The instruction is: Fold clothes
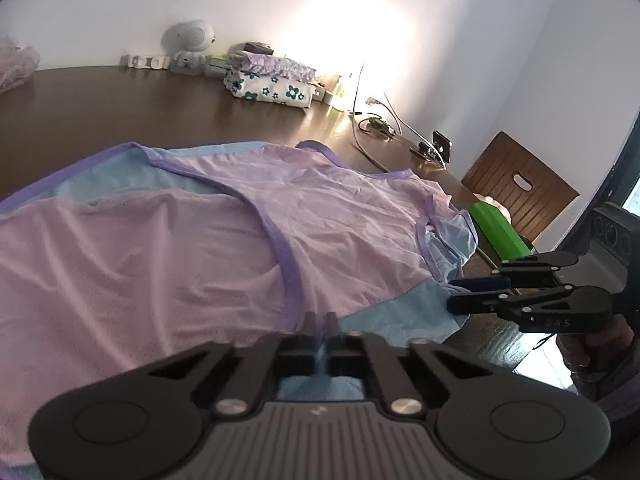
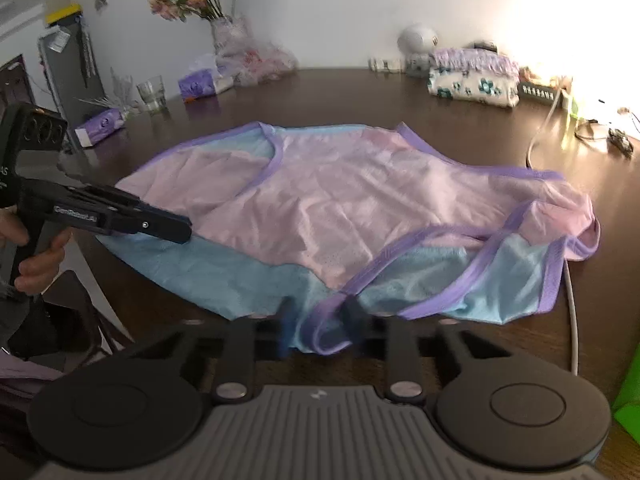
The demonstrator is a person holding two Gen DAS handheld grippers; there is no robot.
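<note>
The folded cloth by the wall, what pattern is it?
White folded cloth with teal flowers, clearest in the left wrist view.

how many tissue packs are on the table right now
2, both in the right wrist view: one purple tissue pack beside the glass, another nearer the table's left edge. Others may be hidden.

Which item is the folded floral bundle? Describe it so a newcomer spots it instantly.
Start at the dark wooden table and look along its far edge by the white wall. There, right of the white round-headed robot toy, sits the folded white cloth with teal flowers, alone in carrying a folded purple garment on top.
</note>
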